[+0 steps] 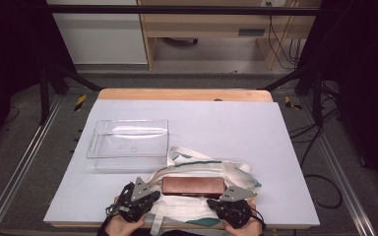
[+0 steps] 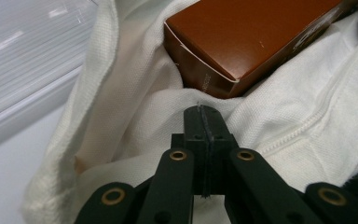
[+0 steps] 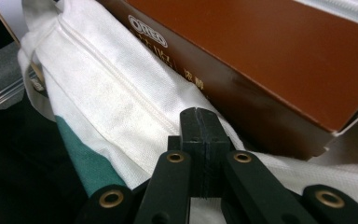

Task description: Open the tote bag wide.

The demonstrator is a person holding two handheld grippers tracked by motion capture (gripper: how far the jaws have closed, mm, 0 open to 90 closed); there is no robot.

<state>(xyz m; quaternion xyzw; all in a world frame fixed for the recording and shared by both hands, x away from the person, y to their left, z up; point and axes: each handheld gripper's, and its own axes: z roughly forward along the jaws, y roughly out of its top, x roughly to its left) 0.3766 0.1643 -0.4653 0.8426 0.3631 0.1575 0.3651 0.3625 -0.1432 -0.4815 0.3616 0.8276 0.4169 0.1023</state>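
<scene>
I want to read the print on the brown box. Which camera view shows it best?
The right gripper view: the brown box is close, and white lettering runs along its side. The left gripper view shows one corner of the box on the white bag. The high view shows its whole top, too small to read.

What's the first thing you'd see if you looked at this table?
A brown box lies on a white cloth bag at the near edge of the table. The left gripper and right gripper sit at either end of it, jaws shut, by the cloth. A clear plastic bin stands behind, to the left.
</scene>
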